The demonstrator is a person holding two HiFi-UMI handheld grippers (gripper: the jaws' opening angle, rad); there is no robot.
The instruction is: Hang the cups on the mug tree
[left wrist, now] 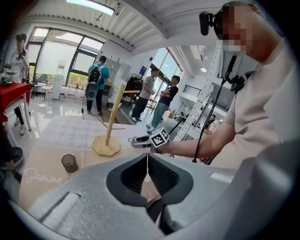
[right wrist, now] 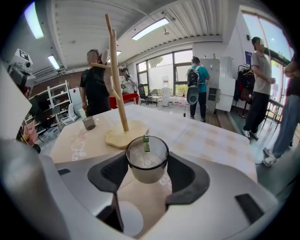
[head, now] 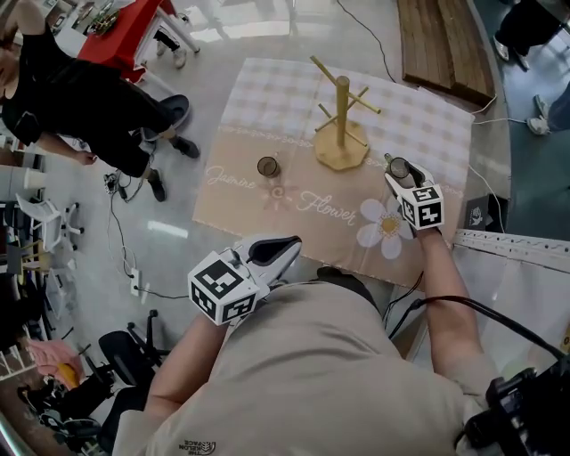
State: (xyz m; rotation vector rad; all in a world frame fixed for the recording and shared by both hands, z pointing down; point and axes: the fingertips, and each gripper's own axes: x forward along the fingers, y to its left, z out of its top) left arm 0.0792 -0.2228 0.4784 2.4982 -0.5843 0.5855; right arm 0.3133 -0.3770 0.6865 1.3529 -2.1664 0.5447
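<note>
There are 2 cups, a left cup (head: 268, 166) and a right cup (head: 399, 167), 1 mug tree (head: 341, 116) and 1 tablecloth (head: 258, 98).

Bright, sharp views lit by ceiling strips (right wrist: 150, 29) and windows (left wrist: 61, 61); the floor (head: 267, 27) glares, gripper views bend at edges.

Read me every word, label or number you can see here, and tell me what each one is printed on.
"Jasmine": white script on the tablecloth, left of its middle.
"Flower": white script on the same tablecloth, beside the daisy print.
Thin line of print across the tablecloth: too small to read.
Small print near the shirt hem: too blurred to read.
No numbers show.
</note>
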